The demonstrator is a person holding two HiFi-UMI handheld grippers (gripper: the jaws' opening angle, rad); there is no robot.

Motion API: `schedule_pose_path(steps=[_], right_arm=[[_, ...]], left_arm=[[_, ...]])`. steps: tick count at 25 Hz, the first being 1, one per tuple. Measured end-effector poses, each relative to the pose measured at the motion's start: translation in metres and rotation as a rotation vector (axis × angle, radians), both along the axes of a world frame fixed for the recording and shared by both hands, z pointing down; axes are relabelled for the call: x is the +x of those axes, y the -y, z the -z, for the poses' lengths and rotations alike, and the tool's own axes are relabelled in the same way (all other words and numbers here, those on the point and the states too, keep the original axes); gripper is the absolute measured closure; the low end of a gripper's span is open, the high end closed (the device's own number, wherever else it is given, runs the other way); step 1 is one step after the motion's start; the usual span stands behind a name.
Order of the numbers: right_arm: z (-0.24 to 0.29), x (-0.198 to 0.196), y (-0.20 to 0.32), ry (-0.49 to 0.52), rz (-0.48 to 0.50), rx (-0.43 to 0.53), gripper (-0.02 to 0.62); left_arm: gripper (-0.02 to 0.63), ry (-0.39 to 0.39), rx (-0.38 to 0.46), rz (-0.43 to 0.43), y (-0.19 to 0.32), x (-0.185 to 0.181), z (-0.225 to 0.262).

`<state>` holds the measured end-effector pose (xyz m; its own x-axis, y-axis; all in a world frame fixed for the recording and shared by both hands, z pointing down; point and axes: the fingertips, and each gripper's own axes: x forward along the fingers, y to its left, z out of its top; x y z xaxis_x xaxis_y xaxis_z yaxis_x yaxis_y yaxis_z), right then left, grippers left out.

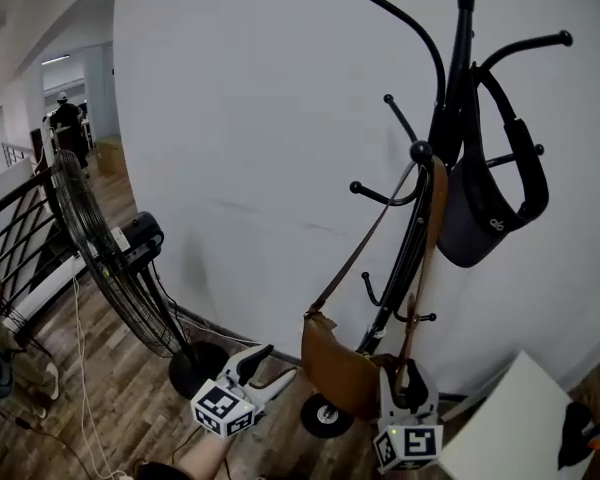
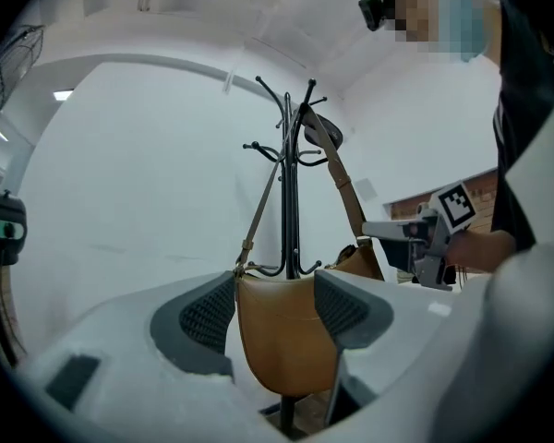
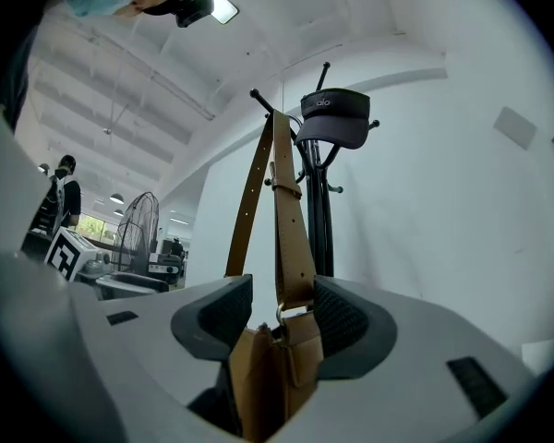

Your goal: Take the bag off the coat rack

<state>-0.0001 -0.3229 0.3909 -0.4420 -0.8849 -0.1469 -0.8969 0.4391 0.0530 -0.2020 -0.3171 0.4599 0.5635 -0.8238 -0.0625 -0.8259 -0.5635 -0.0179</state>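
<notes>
A tan leather bag (image 1: 338, 368) hangs low on a black coat rack (image 1: 450, 118), its long strap (image 1: 375, 233) looped over a knobbed hook. My left gripper (image 1: 278, 363) is open at the bag's left edge. In the left gripper view the bag (image 2: 282, 340) fills the gap ahead of my left gripper (image 2: 275, 307). My right gripper (image 1: 402, 373) is open at the bag's right end. In its own view the right gripper (image 3: 275, 317) has the strap (image 3: 291, 247) standing between the jaws, close to the right pad, with the bag's end (image 3: 268, 386) below. A dark visor (image 1: 490, 213) hangs on an upper hook.
A tall pedestal fan (image 1: 100, 248) stands left of the rack, its round base (image 1: 195, 368) near my left gripper. Cables (image 1: 80, 408) trail on the wood floor. A black railing (image 1: 20, 238) runs at far left. A white panel (image 1: 520, 428) sits at bottom right. The white wall is just behind the rack.
</notes>
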Motion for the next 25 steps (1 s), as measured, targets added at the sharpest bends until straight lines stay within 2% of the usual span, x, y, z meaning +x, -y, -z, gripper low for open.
schedule_pose_path(steps=[6, 12, 18, 22, 25], right_arm=[[0.007, 0.004, 0.007, -0.033, -0.092, 0.050, 0.403], [0.042, -0.003, 0.014, -0.077, -0.153, 0.142, 0.403], [0.064, -0.005, 0.024, -0.110, -0.233, 0.194, 0.385], [0.077, -0.006, 0.024, -0.138, -0.277, 0.234, 0.388], [0.081, -0.012, 0.022, -0.197, -0.285, 0.253, 0.393]], left_arm=[[0.328, 0.017, 0.078, -0.081, 0.033, 0.008, 0.030], [0.313, 0.050, 0.177, -0.133, 0.070, 0.023, 0.068], [0.308, 0.093, 0.236, -0.183, 0.097, 0.045, 0.091], [0.326, 0.132, 0.248, -0.216, 0.110, 0.059, 0.097], [0.388, 0.152, 0.249, -0.232, 0.116, 0.065, 0.098]])
